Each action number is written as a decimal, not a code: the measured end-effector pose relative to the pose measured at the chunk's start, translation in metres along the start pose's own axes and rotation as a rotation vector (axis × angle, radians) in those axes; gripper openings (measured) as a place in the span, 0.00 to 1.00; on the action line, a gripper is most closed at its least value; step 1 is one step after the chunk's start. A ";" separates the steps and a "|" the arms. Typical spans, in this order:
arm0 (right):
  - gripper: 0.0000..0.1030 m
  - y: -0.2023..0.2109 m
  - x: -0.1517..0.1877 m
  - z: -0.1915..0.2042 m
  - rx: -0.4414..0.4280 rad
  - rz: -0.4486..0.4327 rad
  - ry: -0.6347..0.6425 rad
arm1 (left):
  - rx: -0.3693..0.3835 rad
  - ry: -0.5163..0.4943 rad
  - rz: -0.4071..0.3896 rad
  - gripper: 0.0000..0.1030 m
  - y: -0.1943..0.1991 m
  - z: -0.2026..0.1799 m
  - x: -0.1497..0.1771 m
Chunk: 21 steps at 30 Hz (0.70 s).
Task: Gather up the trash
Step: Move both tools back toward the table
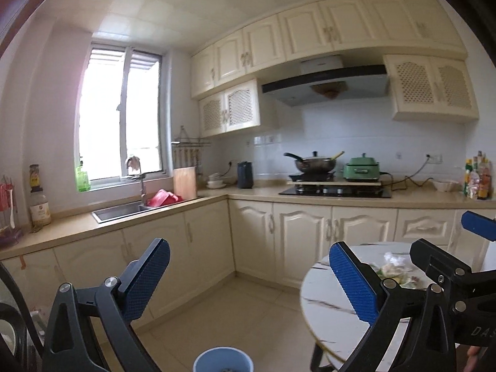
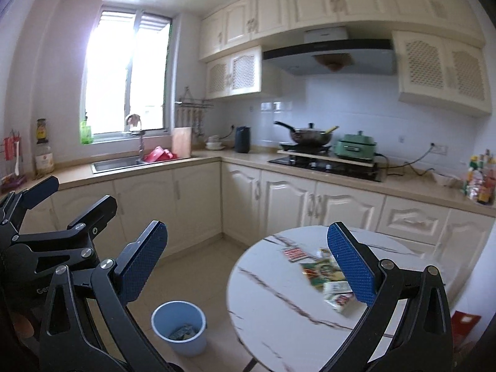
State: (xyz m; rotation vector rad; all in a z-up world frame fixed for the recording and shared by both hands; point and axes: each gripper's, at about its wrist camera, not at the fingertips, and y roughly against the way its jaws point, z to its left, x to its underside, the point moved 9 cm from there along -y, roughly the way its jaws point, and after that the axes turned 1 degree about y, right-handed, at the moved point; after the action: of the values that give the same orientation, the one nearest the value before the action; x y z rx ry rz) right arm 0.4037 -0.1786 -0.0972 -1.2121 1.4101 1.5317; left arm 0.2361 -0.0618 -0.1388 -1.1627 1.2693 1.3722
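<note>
Both pairs of tongs, the left tongs (image 1: 249,282) and the right tongs (image 2: 248,266), stand with jaws wide apart and nothing between the blue pads; you hold no trash at this moment.

Nearest, on the floor beside the round marble worktop (image 2: 279,303), sits the blue bin (image 2: 179,328), with a few scraps already lying at its bottom. In the left wrist view only its rim shows, directly below the left tongs.

The task's remaining trash (image 2: 325,274) lies on the worktop: a red packet, a green-and-yellow wrapper and pale sachets, bunched toward the far right part of the top, partly hidden behind your right-hand pad.

Likely faults, as judged from this layout: the wrappers lie flat and thin, so the pads may slide over them or nip two overlapping pieces at once, with one dropping to the floor on the way to the bin. The bin's mouth is narrow; a release made off-centre would miss it. Your two tools ride close together, each seen in the other's view, and may knock one another.

Nothing stands between the tongs and the trash. Farther off run the cream cabinets (image 2: 198,192), the sink (image 2: 114,164) with a red cloth beside it, the hob (image 2: 325,166) bearing a wok, a green cooker (image 2: 356,147), and the window (image 2: 127,74).
</note>
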 end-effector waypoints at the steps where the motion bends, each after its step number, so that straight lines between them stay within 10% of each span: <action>1: 1.00 0.002 0.001 -0.009 0.013 -0.002 -0.007 | 0.009 -0.008 -0.001 0.99 -0.002 -0.006 0.000; 10: 1.00 0.004 0.021 -0.097 0.114 0.020 -0.084 | 0.089 -0.051 0.047 0.99 -0.050 -0.053 -0.010; 21: 1.00 -0.055 0.111 -0.226 0.257 0.265 -0.263 | 0.132 -0.075 0.326 0.99 -0.175 -0.078 0.015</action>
State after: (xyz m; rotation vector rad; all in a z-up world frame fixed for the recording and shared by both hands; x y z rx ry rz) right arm 0.4595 -0.4026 -0.2115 -0.6650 1.5749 1.5592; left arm 0.4116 -0.1287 -0.1815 -0.8315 1.5178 1.5236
